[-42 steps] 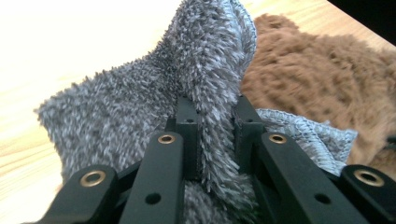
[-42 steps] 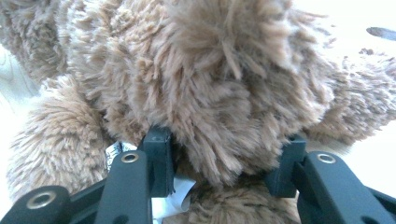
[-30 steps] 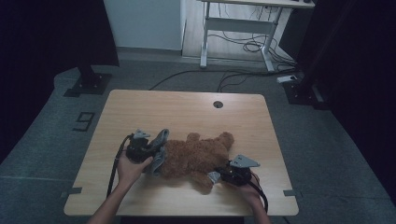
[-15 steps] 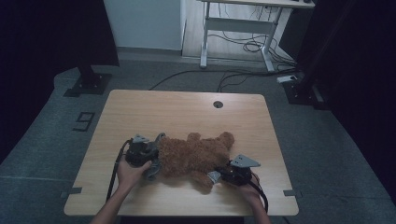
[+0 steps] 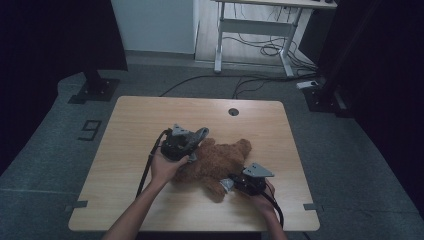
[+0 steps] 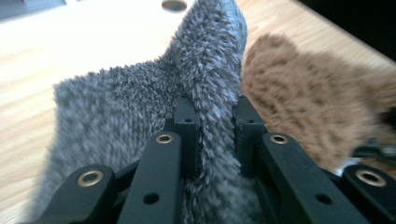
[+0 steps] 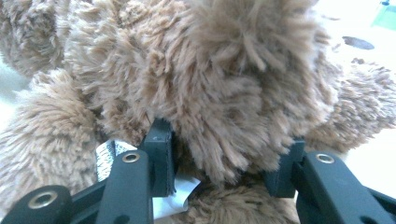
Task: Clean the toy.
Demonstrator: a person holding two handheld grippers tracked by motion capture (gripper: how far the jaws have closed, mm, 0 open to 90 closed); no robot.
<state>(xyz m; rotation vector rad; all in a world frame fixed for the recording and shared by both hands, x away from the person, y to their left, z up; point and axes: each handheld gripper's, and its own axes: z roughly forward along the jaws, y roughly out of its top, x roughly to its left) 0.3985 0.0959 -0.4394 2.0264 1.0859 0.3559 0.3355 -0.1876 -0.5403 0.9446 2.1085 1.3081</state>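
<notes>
At bench centre, left claw [image 5: 196, 136], clamped on the grey fleece garment [image 6: 140, 107], has lifted and swung it over the brown plush bear [image 5: 215, 162] since a second ago, while right claw [image 5: 231, 183] pins the bear's leg: dressing under way.

Left gripper [image 6: 214, 140] pinching grey fleecy cloth [image 6: 140, 102], blurred brown plush toy [image 6: 308, 102] beside, probably touching

A brown plush teddy bear [image 5: 215, 165] lay on the light wooden table [image 5: 130, 130], a grey fuzzy cloth [image 6: 140, 102] just left of it, touching it.
</notes>
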